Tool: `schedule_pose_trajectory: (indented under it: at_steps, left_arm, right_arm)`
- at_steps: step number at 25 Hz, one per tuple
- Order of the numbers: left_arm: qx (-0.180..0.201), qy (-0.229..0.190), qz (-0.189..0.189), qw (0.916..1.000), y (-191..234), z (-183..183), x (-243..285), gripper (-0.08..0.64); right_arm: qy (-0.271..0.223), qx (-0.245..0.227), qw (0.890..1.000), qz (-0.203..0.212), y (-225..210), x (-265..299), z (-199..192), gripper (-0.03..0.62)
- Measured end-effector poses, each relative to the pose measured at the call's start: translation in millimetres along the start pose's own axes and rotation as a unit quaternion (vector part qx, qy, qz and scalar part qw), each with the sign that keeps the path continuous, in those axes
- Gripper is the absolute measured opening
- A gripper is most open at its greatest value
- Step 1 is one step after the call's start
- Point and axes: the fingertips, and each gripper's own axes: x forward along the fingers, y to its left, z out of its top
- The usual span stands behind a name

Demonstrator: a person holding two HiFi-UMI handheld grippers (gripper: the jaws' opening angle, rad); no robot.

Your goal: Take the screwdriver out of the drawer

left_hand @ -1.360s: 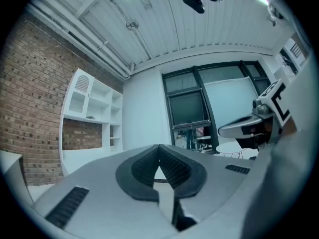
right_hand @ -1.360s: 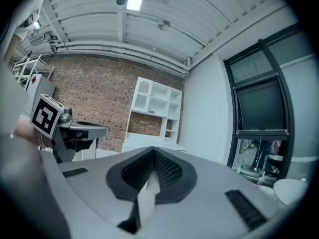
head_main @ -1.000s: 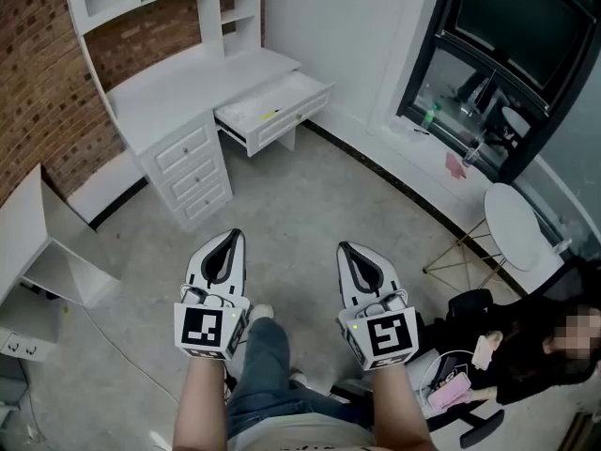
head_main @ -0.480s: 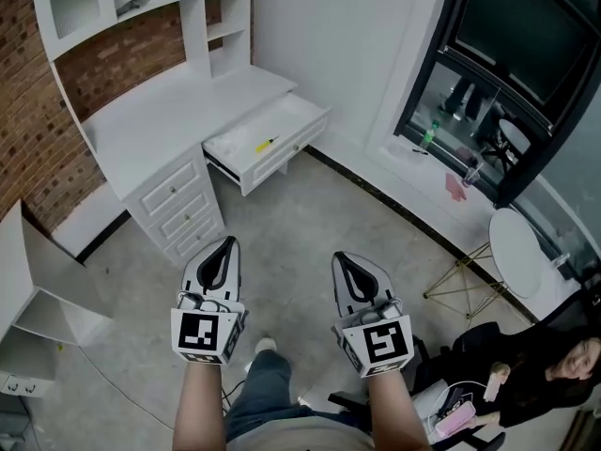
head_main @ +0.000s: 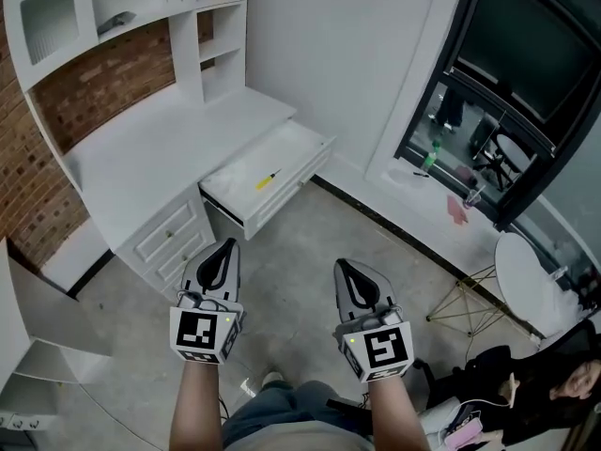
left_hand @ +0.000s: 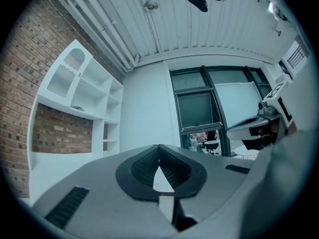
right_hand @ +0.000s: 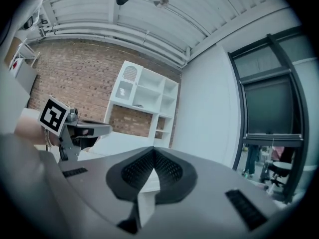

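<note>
Screwdriver (head_main: 269, 178), yellow handle, lies inside the open drawer (head_main: 282, 202) of the white desk (head_main: 155, 139), about mid-drawer and angled across it. The drawer is pulled out from the desk's right end, above the grey floor (head_main: 310, 242). Nothing touches the screwdriver.

Left gripper (head_main: 226, 246) is clenched and empty. The left gripper view shows its jaws meeting at the tips (left_hand: 159, 149) with nothing between them. Right gripper (head_main: 344, 267) is the same: tips together (right_hand: 153, 151), nothing held.

Both grippers are held out over the floor, side by side, pointing toward the desk and well apart from the drawer. Each carries its marker cube near the wrist.

A stack of small drawers (head_main: 174, 235) sits under the desk, left of the open drawer. A white shelf unit (head_main: 202, 26) stands on the desk against a brick wall (head_main: 103, 78). A dark-framed window (head_main: 507, 73) is at right, with a round white table (head_main: 528, 278) below it. A seated person (head_main: 540, 388) is at the bottom right corner.
</note>
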Motion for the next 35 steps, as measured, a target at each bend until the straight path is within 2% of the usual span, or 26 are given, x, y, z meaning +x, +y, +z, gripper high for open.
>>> schedule_pose_trajectory:
  at_steps: [15,24,30,35]
  left_arm:
    - [0.012,0.02,0.006,0.9997,77,-28,106,0.012]
    - [0.015,0.048,-0.008,0.9987,138,-58,232,0.012]
    - [0.021,0.08,-0.042,0.9957,158,-81,326,0.012]
    - [0.02,0.108,-0.067,0.9917,165,-108,379,0.012]
  right_arm:
    - [-0.009,0.036,0.999,-0.004,-41,144,-18,0.009]
    - [0.004,0.065,0.998,-0.018,-93,278,-37,0.009]
    - [0.025,0.076,0.996,-0.042,-152,349,-50,0.009]
    - [0.042,0.088,0.994,-0.058,-184,386,-68,0.011]
